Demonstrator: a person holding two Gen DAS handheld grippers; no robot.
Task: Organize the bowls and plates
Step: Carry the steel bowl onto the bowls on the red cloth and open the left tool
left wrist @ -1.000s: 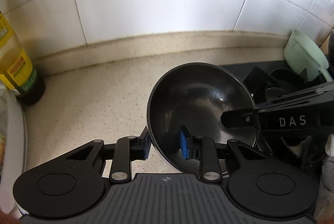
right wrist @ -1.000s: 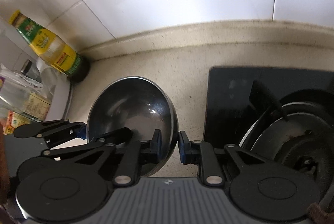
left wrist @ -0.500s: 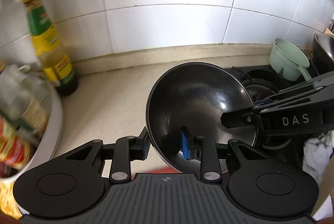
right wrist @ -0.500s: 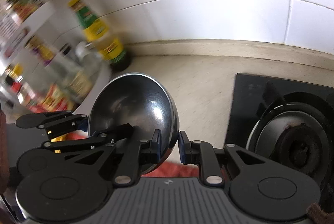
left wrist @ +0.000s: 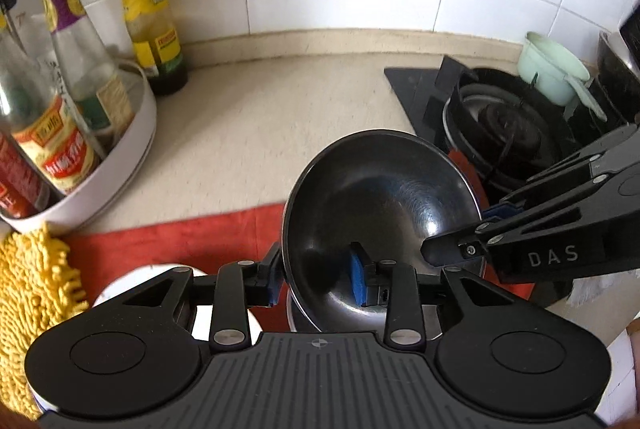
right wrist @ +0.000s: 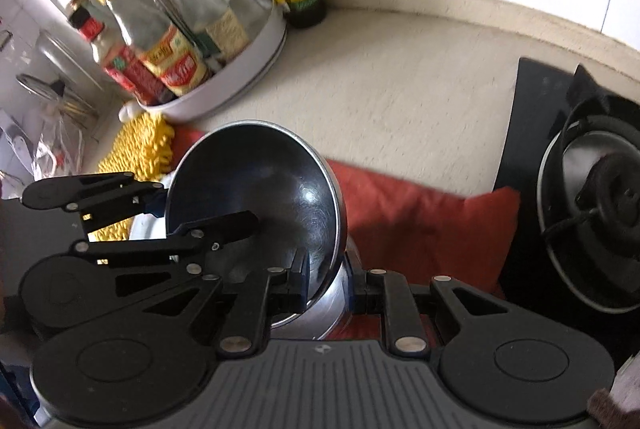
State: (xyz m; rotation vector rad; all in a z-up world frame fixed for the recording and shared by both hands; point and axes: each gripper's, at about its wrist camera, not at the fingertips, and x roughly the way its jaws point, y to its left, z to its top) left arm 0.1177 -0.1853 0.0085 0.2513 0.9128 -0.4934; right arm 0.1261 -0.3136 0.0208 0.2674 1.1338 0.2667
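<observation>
A dark metal bowl (left wrist: 380,201) is held tilted in the air between both grippers; it also shows in the right wrist view (right wrist: 256,189). My left gripper (left wrist: 316,279) is shut on its left rim. My right gripper (right wrist: 326,281) is shut on its right rim, and shows as a black arm in the left wrist view (left wrist: 472,229). Below the bowl lies another steel bowl (right wrist: 320,313) on a red cloth (right wrist: 420,225). A white dish (left wrist: 120,287) sits partly hidden under my left gripper.
A white turntable tray (left wrist: 132,145) with several sauce bottles stands at the left. A yellow-labelled bottle (left wrist: 152,25) stands by the tiled wall. A yellow mop cloth (left wrist: 32,277) lies front left. A gas stove burner (left wrist: 504,129) and green funnel (left wrist: 552,69) are right.
Both grippers have pulled back and up from the wall with the bowl held between them. The red cloth, tray of bottles and lower steel bowl have come into view.
</observation>
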